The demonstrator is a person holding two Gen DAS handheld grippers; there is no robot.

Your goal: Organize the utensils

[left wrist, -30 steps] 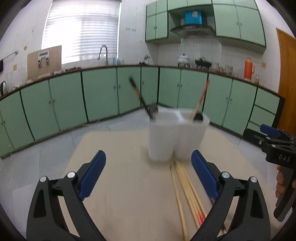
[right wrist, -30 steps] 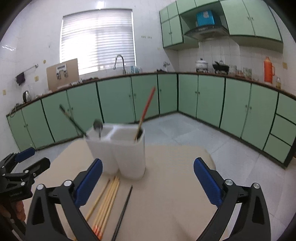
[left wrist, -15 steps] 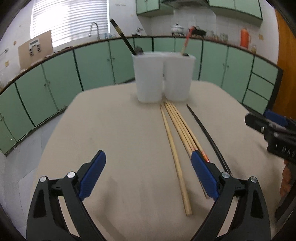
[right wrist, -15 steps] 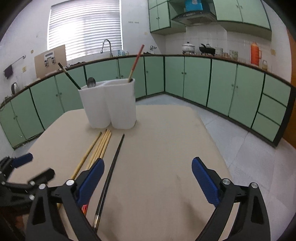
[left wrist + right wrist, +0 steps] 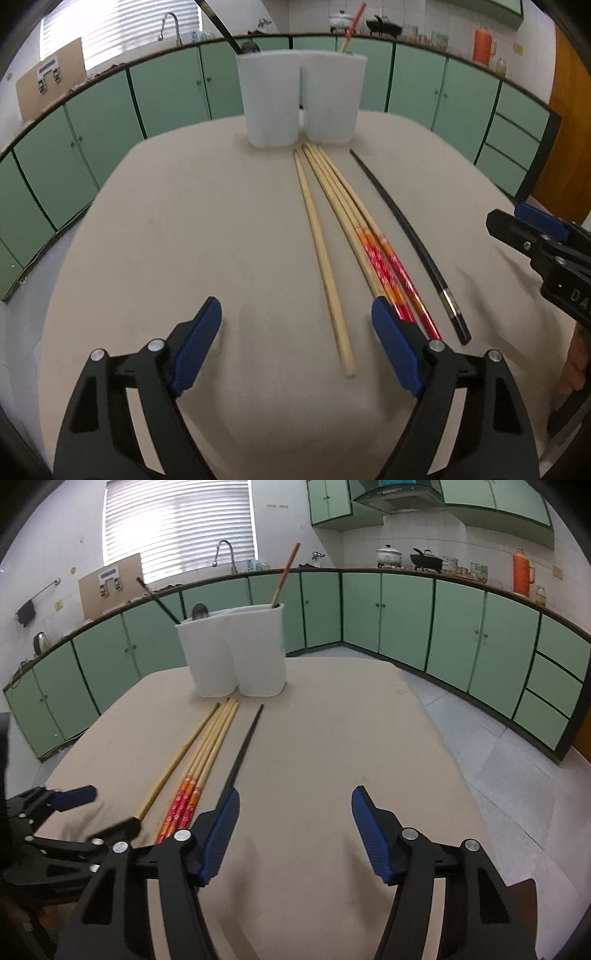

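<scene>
While most chopsticks lie loose, the sorting is barely begun.
Tabletop (image 5: 155, 229): carries everything.
Holder (image 5: 301, 99): far end; one red chopstick, one black chopstick and a spoon already inside.
Bamboo chopsticks (image 5: 325, 258): on the tabletop, unsorted.
Black chopstick (image 5: 402, 236): beside them, unsorted.
Left claw (image 5: 297, 347): spread, empty, straddling the bamboo ends.
Right claw (image 5: 295, 834): spread, empty.

Our left gripper (image 5: 296, 339), black angular frame, ribbed blue pads, silver screws at the finger roots, our right gripper (image 5: 295, 830) built alike, white letters "DA" on its side, bare fingers behind it
</scene>
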